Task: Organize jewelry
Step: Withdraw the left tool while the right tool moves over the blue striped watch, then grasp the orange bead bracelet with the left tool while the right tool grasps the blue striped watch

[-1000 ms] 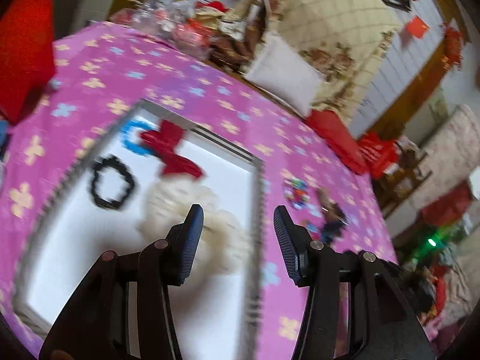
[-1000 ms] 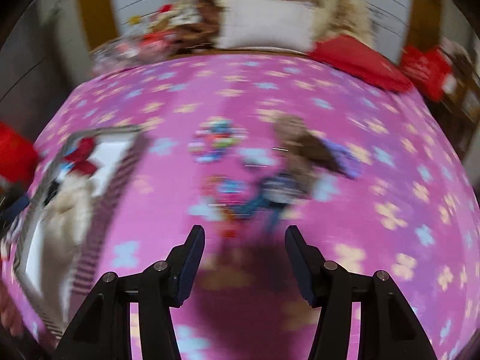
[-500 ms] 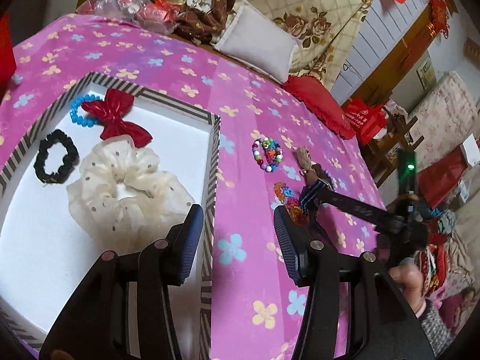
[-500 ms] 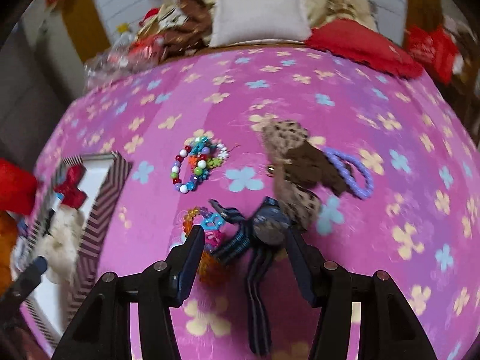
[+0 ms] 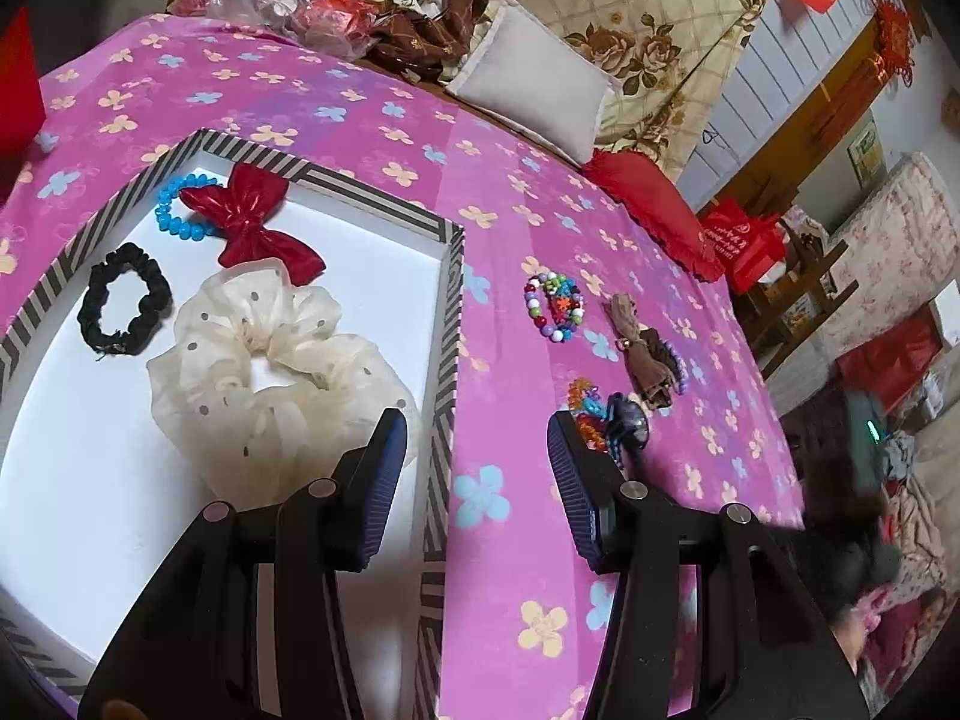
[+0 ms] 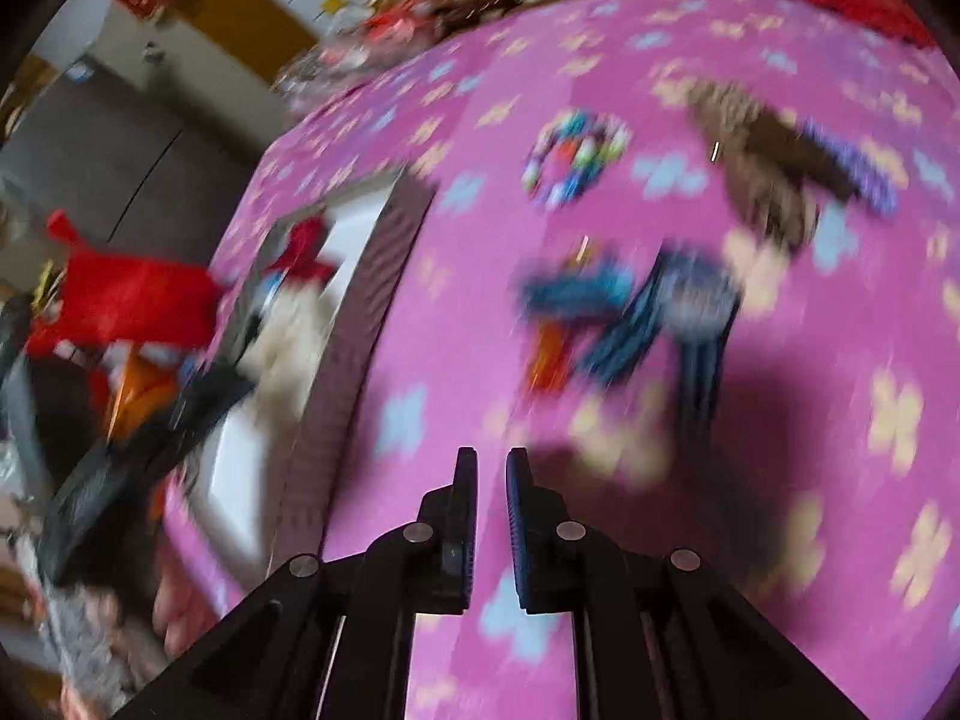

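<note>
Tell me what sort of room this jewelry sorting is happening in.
Most likely a bedroom in a home. The work surface looks like a bed under a pink flowered sheet, with a white pillow and a rose-print quilt piled at its far edge, and red decorations on the wall.

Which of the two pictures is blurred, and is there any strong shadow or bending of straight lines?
Left wrist view: sharp; the fisheye lens bends the striped box rim. Right wrist view: heavy motion blur smears the beaded bracelet and the flowered cloth; only the right tool is sharp, with a dark shadow on the cloth beyond it.
</note>
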